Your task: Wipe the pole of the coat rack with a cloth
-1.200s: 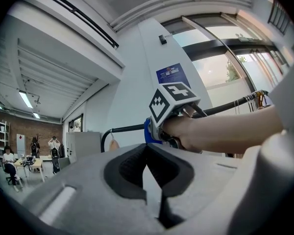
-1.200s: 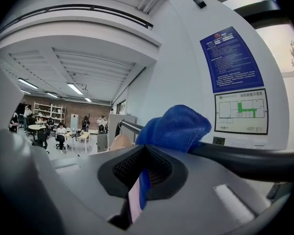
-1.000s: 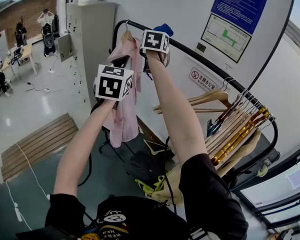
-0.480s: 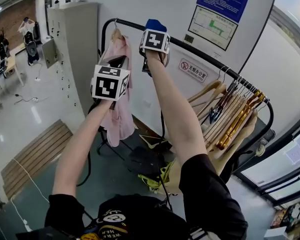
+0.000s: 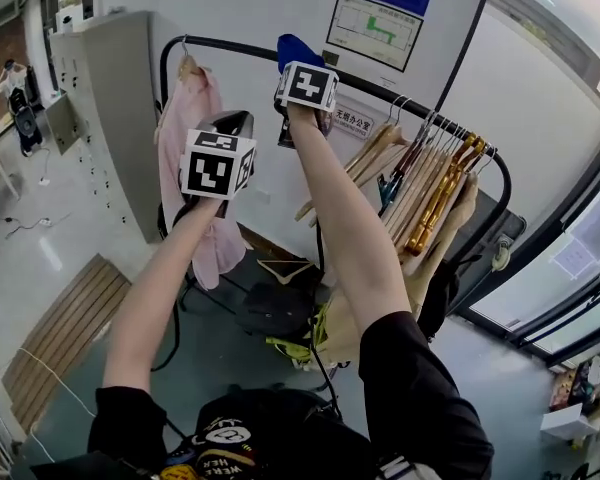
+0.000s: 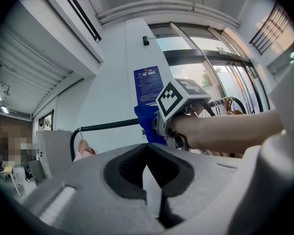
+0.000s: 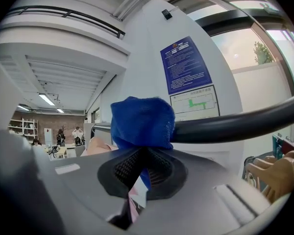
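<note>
The black pole [image 5: 230,48] of the coat rack runs along the wall from upper left down to the right. A blue cloth [image 5: 293,46] is draped over it, and my right gripper [image 5: 300,68] is shut on that cloth from below. In the right gripper view the blue cloth [image 7: 142,124] wraps the pole [image 7: 235,124] just above my right gripper [image 7: 143,173]. My left gripper [image 5: 230,123] is held up lower and to the left, shut with nothing in it. The left gripper view shows its closed jaws, my left gripper [image 6: 147,180], below the cloth [image 6: 146,124] and the pole [image 6: 108,127].
A pink garment [image 5: 190,148] hangs at the pole's left end. Several wooden hangers [image 5: 430,173] crowd its right part. A grey cabinet [image 5: 110,98] stands at the left, a black bag [image 5: 275,313] lies under the rack, and posters [image 5: 380,13] are on the wall.
My right gripper has slid the blue cloth to the right along the pole, away from the pink garment and toward the hangers. The left gripper stays raised beside it.
</note>
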`<state>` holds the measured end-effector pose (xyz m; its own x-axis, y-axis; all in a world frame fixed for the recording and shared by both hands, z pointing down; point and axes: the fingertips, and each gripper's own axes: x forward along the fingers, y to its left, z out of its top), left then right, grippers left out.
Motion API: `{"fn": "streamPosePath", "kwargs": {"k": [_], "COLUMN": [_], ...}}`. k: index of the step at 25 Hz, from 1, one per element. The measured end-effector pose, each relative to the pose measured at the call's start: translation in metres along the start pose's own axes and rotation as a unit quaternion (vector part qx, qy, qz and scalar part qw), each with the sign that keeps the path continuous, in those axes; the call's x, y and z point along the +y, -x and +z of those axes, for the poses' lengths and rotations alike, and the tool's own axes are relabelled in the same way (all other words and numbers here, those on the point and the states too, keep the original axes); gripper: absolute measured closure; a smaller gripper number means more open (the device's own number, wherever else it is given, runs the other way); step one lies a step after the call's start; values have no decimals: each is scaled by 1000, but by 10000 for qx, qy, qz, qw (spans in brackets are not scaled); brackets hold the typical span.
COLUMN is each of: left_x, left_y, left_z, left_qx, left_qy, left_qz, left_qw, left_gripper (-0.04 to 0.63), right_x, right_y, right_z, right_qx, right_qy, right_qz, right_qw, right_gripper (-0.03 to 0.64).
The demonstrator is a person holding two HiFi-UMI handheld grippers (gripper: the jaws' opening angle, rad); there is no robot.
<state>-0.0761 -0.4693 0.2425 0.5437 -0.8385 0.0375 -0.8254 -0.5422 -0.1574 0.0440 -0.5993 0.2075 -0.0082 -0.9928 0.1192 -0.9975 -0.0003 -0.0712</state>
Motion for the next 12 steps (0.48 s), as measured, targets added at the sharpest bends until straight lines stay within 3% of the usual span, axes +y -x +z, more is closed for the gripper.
{"fn": "streamPosePath", "kwargs": {"k": [4,12], "left_x": [-34,-111], "left_y": [-8,-12], "left_z": [7,13], "left_qx": [-53,14], "left_qy": [-2,49], "left_qz": [-122,1], "left_qw": [9999,10000], "left_gripper": [594,594], "right_x": [-39,-77], "right_y": [22,71], "right_z": [-4,-4], "right_qx": [3,-9], "right_qy": [-130,-247], "right_qz": [-80,379], "right_qw": [9999,9990], "right_gripper": [615,615]}}
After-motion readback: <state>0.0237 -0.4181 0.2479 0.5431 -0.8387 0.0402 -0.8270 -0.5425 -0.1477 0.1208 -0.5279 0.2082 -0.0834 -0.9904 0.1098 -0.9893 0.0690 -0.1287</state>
